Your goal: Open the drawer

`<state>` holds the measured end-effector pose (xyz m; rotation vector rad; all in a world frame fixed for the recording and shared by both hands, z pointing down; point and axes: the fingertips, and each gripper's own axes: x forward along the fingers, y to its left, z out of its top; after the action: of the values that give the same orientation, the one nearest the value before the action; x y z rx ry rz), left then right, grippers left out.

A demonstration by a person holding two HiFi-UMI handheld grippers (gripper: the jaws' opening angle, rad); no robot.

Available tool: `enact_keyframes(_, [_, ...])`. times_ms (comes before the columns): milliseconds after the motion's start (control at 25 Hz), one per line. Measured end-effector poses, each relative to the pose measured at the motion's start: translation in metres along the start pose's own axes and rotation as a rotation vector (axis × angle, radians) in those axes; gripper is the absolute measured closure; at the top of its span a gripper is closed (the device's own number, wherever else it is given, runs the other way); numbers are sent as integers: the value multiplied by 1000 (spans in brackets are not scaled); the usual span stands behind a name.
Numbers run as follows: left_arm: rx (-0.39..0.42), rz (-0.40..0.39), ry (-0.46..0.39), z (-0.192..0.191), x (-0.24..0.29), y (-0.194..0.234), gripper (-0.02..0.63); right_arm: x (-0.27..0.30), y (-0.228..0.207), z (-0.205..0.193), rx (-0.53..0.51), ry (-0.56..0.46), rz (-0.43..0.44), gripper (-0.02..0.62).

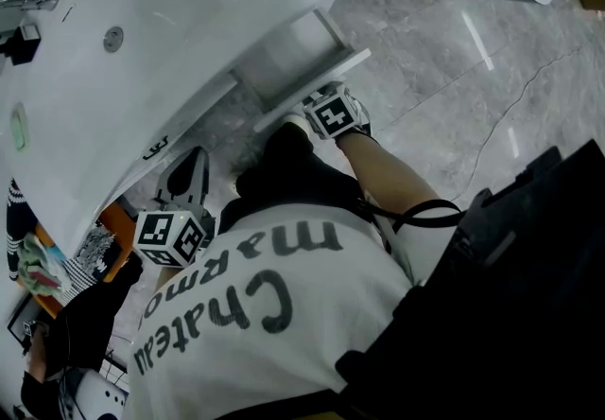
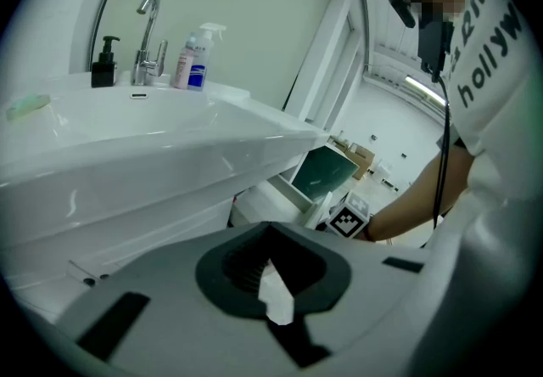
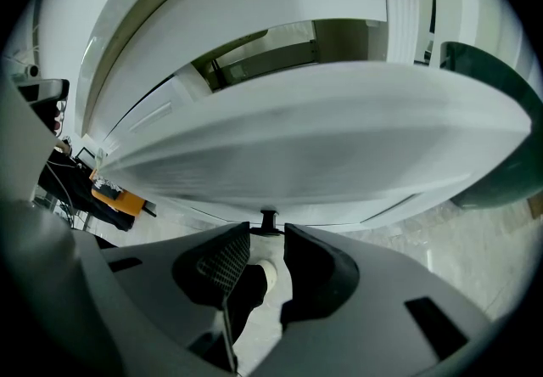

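Observation:
A white drawer [image 1: 304, 47] stands pulled out from under the white washbasin counter [image 1: 217, 2]. Its front panel [image 3: 322, 137] fills the right gripper view, with a small dark knob [image 3: 268, 217] at its lower edge. My right gripper [image 3: 268, 235] is shut on that knob, a finger on each side. Its marker cube [image 1: 331, 113] shows at the drawer front in the head view. My left gripper [image 2: 270, 263] hangs back at the left, away from the drawer, shut with nothing in it. Its marker cube [image 1: 175, 234] is low in the head view.
On the counter stand a faucet [image 2: 148, 31], a black soap dispenser [image 2: 103, 61] and a spray bottle [image 2: 193, 57]. A dark green bin [image 3: 488, 129] stands right of the drawer. Grey marble floor [image 1: 454, 87] lies below. The person's shirt and legs fill the lower head view.

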<state>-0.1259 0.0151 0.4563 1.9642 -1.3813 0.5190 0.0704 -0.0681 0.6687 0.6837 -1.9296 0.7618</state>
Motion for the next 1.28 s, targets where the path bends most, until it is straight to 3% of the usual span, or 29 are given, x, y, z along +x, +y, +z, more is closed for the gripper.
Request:
enact_keyframes(880, [-4,-24,23,-3,6,5,597,0,-1,-7,-24,-16,-18,463])
enact_keyframes(1280, [-23,-9,14,-9,-1,10,597,-10,-2,-30,13,16,-50,465])
